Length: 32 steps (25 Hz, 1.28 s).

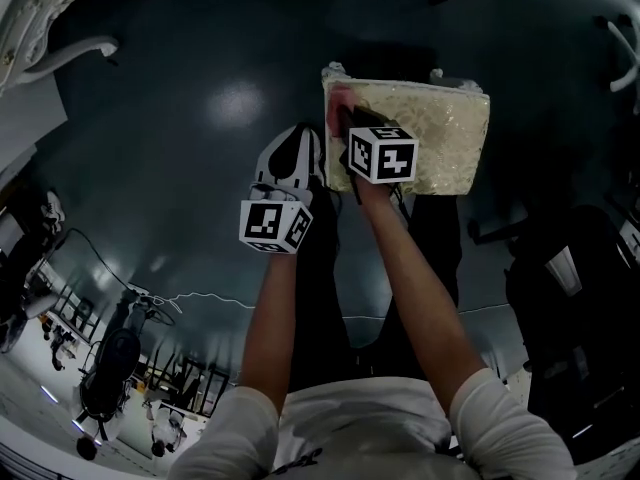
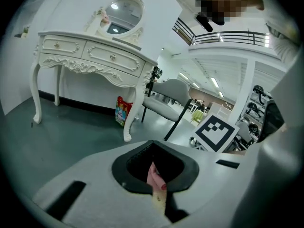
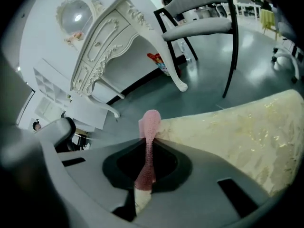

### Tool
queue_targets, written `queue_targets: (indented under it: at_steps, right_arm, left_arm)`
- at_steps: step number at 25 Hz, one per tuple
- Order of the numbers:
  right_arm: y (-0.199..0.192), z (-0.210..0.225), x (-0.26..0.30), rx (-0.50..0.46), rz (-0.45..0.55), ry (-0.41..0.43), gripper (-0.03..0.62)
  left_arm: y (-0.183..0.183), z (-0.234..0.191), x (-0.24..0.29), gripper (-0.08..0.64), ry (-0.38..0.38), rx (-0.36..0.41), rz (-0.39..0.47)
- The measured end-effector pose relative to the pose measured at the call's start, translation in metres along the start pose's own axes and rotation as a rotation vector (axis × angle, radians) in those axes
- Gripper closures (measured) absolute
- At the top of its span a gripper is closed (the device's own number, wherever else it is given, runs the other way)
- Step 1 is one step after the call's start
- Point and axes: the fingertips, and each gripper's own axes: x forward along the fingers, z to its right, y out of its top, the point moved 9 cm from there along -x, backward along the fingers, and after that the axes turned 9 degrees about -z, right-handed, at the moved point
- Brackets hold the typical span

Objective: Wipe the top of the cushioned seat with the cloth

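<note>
right gripper [image 3: 141, 194] jaws clench the pink cloth [image 3: 150, 126] over the cushioned seat [image 3: 237, 137]; left gripper [image 2: 159, 197] jaws pressed together.

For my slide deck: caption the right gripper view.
Right tool pinching a pink cloth at the edge of the cream cushioned seat, white dressing table and grey chair behind.
</note>
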Motion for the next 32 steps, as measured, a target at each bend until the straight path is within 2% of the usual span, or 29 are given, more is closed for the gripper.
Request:
queue_targets:
  at_steps: [8, 14, 20, 25, 28, 30, 32]
  right_arm:
    - [-0.006, 0.075, -0.054, 0.054, 0.056, -0.026, 0.569]
    - [-0.017, 0.144, -0.105, 0.116, 0.109, -0.101, 0.569]
    - [-0.028, 0.198, -0.147, 0.148, 0.123, -0.187, 0.569]
    - [-0.026, 0.22, -0.16, 0.151, 0.129, -0.224, 0.569]
    - [-0.025, 0.221, -0.166, 0.144, 0.131, -0.297, 0.569]
    - [-0.029, 0.23, -0.172, 0.171, 0.132, -0.37, 0.569]
    - [-0.036, 0.243, -0.172, 0.235, 0.147, -0.374, 0.569]
  left_arm:
    - [-0.024, 0.077, 0.042, 0.546, -0.072, 0.015, -0.054]
    - [-0.034, 0.139, 0.08, 0.546, -0.163, 0.053, -0.083]
    - [-0.041, 0.184, 0.106, 0.546, -0.213, 0.058, -0.089]
    - [-0.044, 0.196, 0.115, 0.546, -0.236, 0.047, -0.089]
    - [-0.044, 0.197, 0.111, 0.546, -0.239, 0.048, -0.092]
    - [-0.043, 0.193, 0.106, 0.546, -0.242, 0.051, -0.091]
    - [-0.041, 0.184, 0.1, 0.546, -0.236, 0.055, -0.084]
